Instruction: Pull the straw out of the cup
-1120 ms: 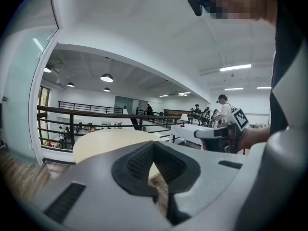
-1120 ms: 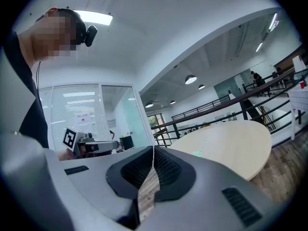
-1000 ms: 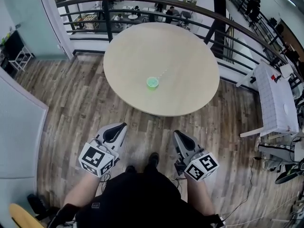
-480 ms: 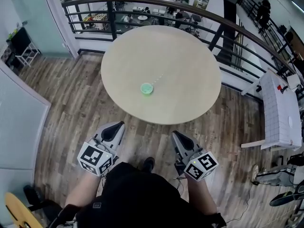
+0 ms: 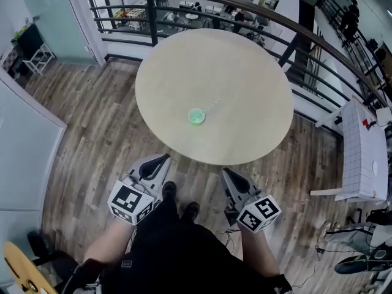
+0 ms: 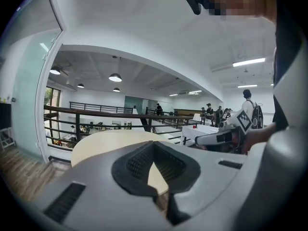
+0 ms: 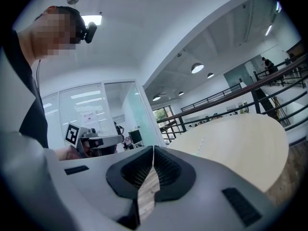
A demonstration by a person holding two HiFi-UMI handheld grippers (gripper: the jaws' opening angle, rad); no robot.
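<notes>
Straw (image 5: 212, 106) leans far-right out of the green cup (image 5: 196, 116) mid-way across the round table (image 5: 257, 60), well beyond the left gripper (image 5: 163, 158) and right gripper (image 5: 225, 172), both closed and empty; tugging it sideways could topple the unsteadied cup.

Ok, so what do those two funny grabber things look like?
Both are light grey plastic wedges. The left gripper and right gripper each carry a white cube printed with black square markers. Their jaws are lined with black ribbed pads. The person wears a black top.
</notes>
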